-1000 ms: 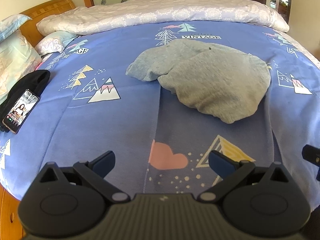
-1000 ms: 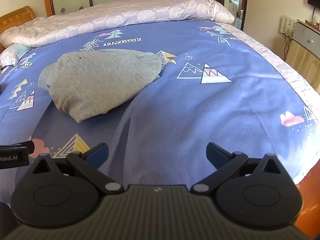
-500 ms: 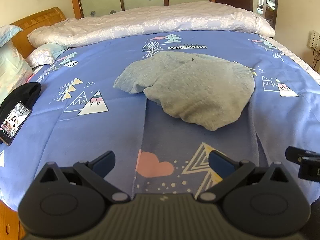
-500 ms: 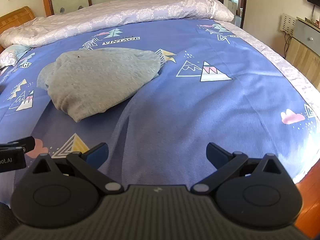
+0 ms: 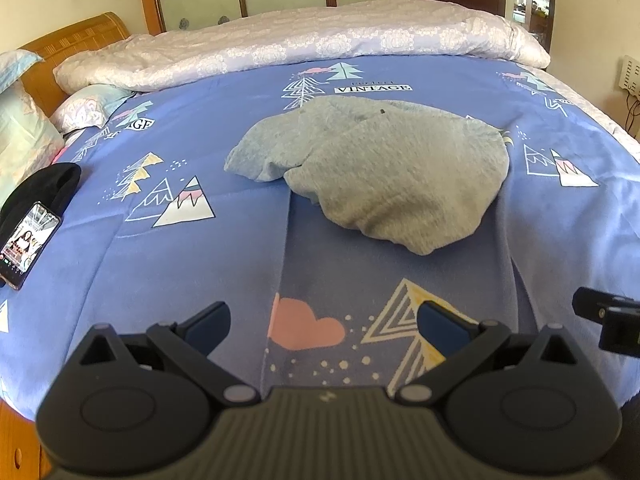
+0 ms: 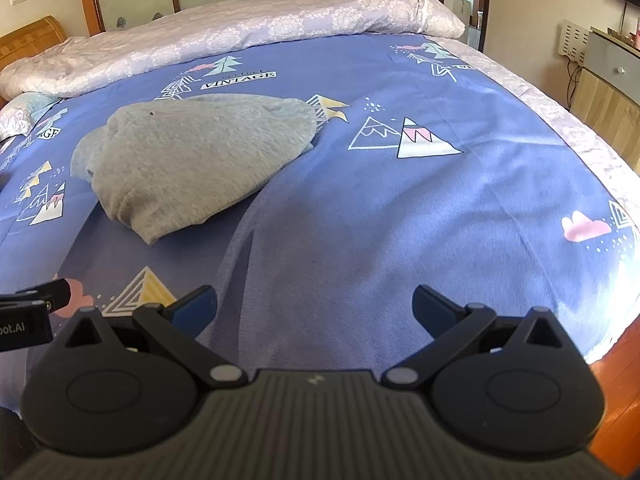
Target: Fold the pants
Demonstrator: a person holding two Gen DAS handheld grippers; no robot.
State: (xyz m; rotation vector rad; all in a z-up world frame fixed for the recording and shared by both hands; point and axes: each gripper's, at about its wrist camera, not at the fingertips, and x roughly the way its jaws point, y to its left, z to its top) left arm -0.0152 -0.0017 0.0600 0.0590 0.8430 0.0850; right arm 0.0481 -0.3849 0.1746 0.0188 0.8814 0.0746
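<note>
Grey pants lie bunched in a loose heap on the blue patterned bedspread, near the bed's middle. In the right wrist view the same grey pants sit to the upper left. My left gripper hovers open over the bedspread's near edge, well short of the heap, with nothing between its fingers. My right gripper is also open and empty, to the right of the heap and nearer the bed's front. Part of the right gripper shows at the left view's right edge.
A phone with a lit screen lies on a black cloth at the bed's left edge. Pillows and a wooden headboard are at left. A pale quilt is rolled along the far side. A cabinet stands right.
Both grippers have risen slightly and stayed open. The left view has swung to the right, so the heap sits further left and the phone nearer the edge. The pants have not moved.
</note>
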